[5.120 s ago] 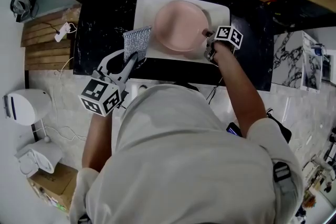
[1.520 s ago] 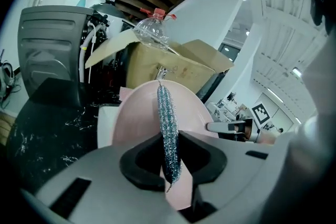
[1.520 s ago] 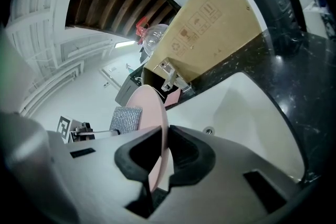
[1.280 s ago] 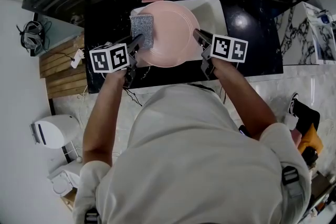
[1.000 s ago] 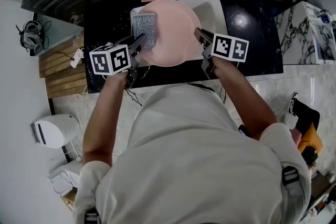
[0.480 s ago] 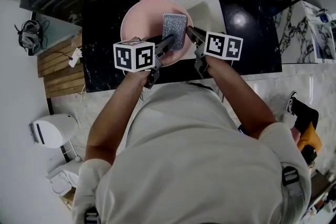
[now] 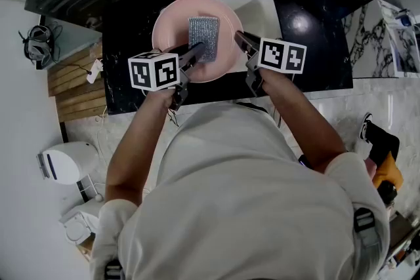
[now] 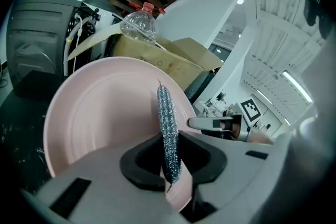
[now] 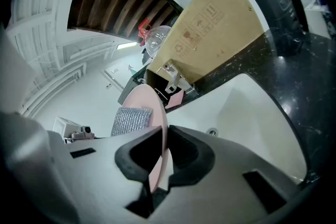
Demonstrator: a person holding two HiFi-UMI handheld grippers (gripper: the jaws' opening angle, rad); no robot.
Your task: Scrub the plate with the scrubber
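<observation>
Person wears a white short-sleeved T-shirt, with a grey buckled strap at the right shoulder. Left gripper and right gripper: grey bodies, black pads, each with a white cube bearing black square markers.

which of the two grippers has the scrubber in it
The left gripper: its jaws are shut on the silver scrubber, held against the pink plate. The right gripper clamps the plate's rim instead.

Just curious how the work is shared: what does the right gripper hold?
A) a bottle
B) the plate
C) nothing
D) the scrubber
B: the right gripper is shut on the plate at its edge, while the scrubber sits in the left gripper.
</observation>
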